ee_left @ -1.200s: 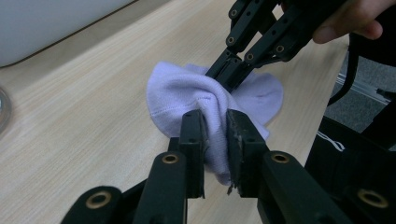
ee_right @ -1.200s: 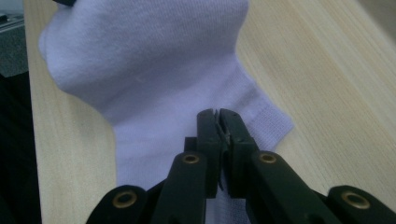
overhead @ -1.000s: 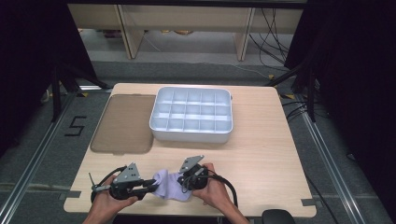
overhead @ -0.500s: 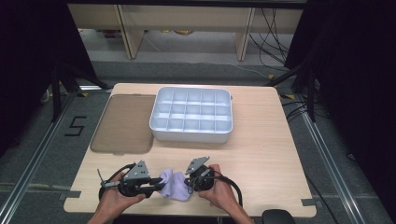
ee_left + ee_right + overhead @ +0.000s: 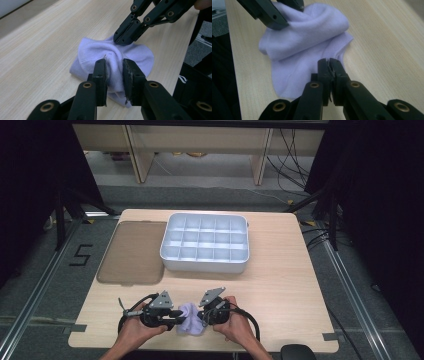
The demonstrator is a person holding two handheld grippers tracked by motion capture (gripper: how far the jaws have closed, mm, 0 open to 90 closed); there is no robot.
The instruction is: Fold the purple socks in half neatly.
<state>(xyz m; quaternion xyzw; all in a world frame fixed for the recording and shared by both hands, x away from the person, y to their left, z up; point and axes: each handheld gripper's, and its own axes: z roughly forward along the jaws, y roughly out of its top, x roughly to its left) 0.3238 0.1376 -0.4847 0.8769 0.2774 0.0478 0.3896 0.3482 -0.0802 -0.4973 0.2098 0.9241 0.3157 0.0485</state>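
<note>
Right tool (image 5: 329,65) pinches sock (image 5: 312,32), its edge hidden between jaws.

One lavender sock (image 5: 190,324) lies on one wooden table (image 5: 280,285). One white compartment tray (image 5: 205,243), one brown lid (image 5: 132,251). Two grippers: left gripper (image 5: 176,315), right gripper (image 5: 201,316).

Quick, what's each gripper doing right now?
Left gripper: jaws just opening, a fold of the sock between them.
Right gripper: shut on the sock's edge.
</note>
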